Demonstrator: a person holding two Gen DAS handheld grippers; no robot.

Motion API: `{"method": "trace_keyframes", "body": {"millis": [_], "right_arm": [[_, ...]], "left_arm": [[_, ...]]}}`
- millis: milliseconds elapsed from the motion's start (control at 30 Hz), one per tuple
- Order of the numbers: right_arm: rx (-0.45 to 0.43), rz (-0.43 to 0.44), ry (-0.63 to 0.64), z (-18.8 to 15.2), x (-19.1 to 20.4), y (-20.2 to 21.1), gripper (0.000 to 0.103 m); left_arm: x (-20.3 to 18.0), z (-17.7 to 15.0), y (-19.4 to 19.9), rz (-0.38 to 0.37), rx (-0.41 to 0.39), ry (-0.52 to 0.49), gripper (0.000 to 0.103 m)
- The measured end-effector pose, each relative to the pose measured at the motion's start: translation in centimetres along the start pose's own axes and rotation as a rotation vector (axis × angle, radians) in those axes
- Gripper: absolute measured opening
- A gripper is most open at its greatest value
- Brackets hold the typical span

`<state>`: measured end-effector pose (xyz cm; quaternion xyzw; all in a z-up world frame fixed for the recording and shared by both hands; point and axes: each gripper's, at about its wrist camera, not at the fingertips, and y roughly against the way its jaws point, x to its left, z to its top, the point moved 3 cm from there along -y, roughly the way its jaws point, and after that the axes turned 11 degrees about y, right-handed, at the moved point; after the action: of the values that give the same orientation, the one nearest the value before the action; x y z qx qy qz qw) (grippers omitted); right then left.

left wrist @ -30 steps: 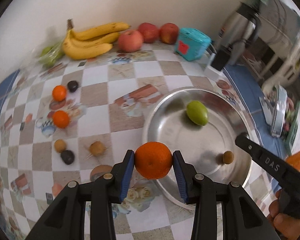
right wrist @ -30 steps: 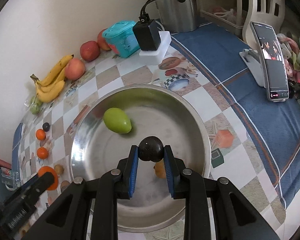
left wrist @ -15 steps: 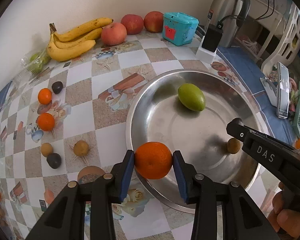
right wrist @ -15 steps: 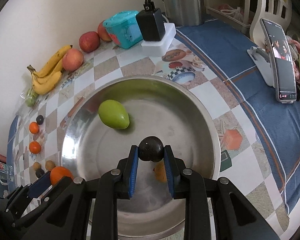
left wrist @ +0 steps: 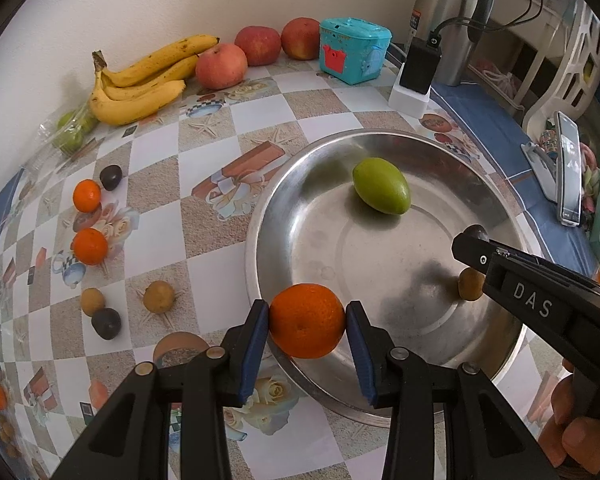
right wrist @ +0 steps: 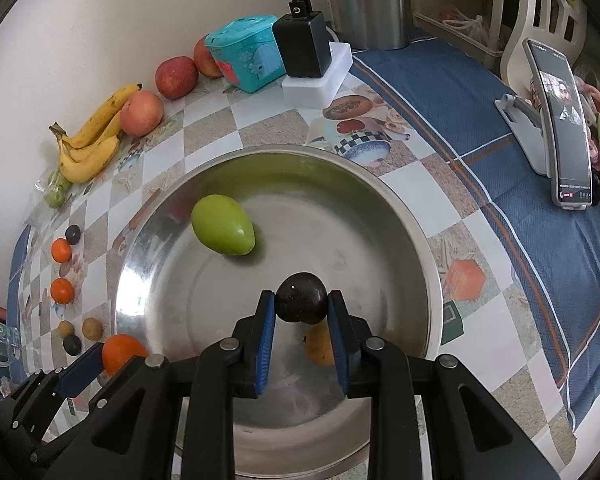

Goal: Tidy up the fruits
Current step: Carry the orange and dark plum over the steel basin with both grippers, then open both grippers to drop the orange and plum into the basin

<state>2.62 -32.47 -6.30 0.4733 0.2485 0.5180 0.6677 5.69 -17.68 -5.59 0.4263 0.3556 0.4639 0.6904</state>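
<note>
Change since the earlier frames: both grippers have come further over the metal bowl (right wrist: 428,280); the orange, then short of the rim, now hangs just inside its near edge.

Left gripper (left wrist: 307,326): fingers closed on the orange (left wrist: 307,321), held across its widest part. Round, pebbled peel, firm with slight give; judged light and not slippery against the blue pads. Holding at the widest part is the sound grip; hard squeezing would bruise it.

Right gripper (right wrist: 301,307): fingers closed on a dark fruit (right wrist: 301,303), small, round, smooth, dull-skinned, probably a plum or passion fruit. Judged light and prone to roll once let go. It hangs over the bowl floor, above a small yellow-brown fruit (right wrist: 319,346).

Bowl: stainless, wide, shallow, polished, sloping wall; round fruit will likely roll toward the centre. Holds a green mango (right wrist: 223,230), smooth, egg-shaped.

Worktop (left wrist: 260,120): glossy checked cloth with printed pictures. Loose on it: two small oranges (left wrist: 89,246), dark and tan small fruits (left wrist: 159,297), bananas (left wrist: 140,80), three apples (left wrist: 221,65).

Also present: teal box (left wrist: 354,54), steel kettle (left wrist: 446,20), phone on stand (right wrist: 560,124).
</note>
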Motion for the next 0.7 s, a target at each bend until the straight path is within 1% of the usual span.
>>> {"method": "trace_keyframes", "body": {"millis": [67, 100, 133, 167, 200, 233, 267, 300, 333, 400, 433, 467, 533, 633, 700], "right_arm": [[0.000, -0.002, 0.002, 0.0, 0.0, 0.0, 0.031], [-0.002, -0.005, 0.002, 0.0, 0.0, 0.0, 0.037], [-0.004, -0.006, 0.003, 0.1, 0.0, 0.1, 0.040], [-0.006, -0.007, 0.003, 0.1, 0.0, 0.1, 0.041], [-0.009, -0.008, 0.002, 0.2, -0.1, 0.2, 0.041], [-0.012, -0.010, 0.001, 0.2, -0.1, 0.3, 0.044], [-0.015, -0.012, 0.000, 0.2, -0.1, 0.3, 0.048], [-0.020, -0.016, -0.002, 0.3, -0.1, 0.4, 0.058], [-0.025, -0.018, -0.003, 0.3, -0.2, 0.4, 0.063], [-0.030, -0.019, -0.005, 0.4, -0.2, 0.5, 0.065], [-0.031, -0.021, -0.005, 0.5, -0.2, 0.5, 0.068], [-0.033, -0.025, -0.005, 0.5, -0.3, 0.5, 0.070], [-0.037, -0.031, -0.005, 0.5, -0.3, 0.6, 0.070], [-0.035, -0.033, -0.008, 0.5, -0.4, 0.6, 0.070], [-0.030, -0.037, -0.008, 0.4, -0.4, 0.5, 0.070]], "left_arm": [[0.0, 0.0, 0.0, -0.003, 0.002, 0.001, 0.044], [0.0, -0.1, -0.1, -0.004, 0.005, 0.003, 0.045], [0.0, 0.0, -0.1, -0.005, 0.006, 0.005, 0.048], [0.0, 0.0, -0.1, -0.006, 0.006, 0.008, 0.049], [0.0, 0.0, 0.0, -0.007, 0.006, 0.009, 0.053], [0.0, 0.0, 0.0, -0.008, 0.005, 0.011, 0.058], [0.0, 0.0, 0.0, -0.009, 0.005, 0.013, 0.060], [0.1, 0.1, 0.1, -0.012, 0.005, 0.017, 0.063], [0.1, 0.1, 0.2, -0.014, 0.004, 0.020, 0.065], [0.3, 0.2, 0.3, -0.017, 0.003, 0.028, 0.069], [0.4, 0.3, 0.3, -0.018, 0.002, 0.035, 0.072], [0.6, 0.4, 0.4, -0.019, 0.002, 0.045, 0.073], [1.3, 0.7, 0.5, -0.015, 0.001, 0.077, 0.074], [2.9, 1.2, 0.7, 0.006, 0.000, 0.152, 0.076], [4.5, 1.5, 0.6, 0.047, 0.003, 0.227, 0.076]]}}
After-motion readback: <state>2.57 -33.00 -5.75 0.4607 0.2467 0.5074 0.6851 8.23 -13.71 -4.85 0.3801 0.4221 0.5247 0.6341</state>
